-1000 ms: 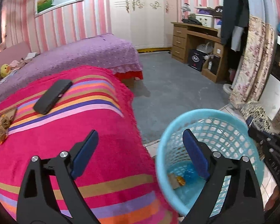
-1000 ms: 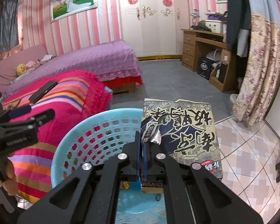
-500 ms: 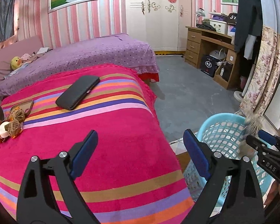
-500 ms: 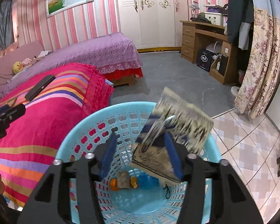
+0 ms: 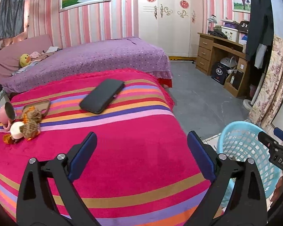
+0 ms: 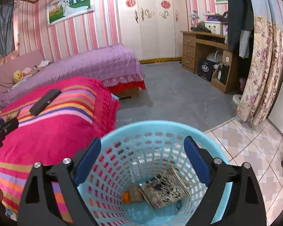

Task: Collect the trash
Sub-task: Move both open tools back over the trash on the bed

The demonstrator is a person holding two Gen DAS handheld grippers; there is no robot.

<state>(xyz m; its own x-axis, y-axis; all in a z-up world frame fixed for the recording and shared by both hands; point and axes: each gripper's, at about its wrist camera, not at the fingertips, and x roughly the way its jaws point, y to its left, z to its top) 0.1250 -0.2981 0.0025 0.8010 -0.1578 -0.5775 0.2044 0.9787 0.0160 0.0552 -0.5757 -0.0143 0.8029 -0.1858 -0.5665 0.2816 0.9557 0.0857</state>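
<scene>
We see left gripper (image 5: pixel 141 155) at bottom of left wrist view: two matte black triangular arms with cut-out windows, silver round screws near finger bases, blue pads on inner faces. Right gripper (image 6: pixel 141 160), bottom of right wrist view: same black frame, silver screws, blue pads. Its black body at left view's right edge bears white letters "DAS".

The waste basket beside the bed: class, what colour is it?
Light blue; the waste basket shows best in the right wrist view.
</scene>
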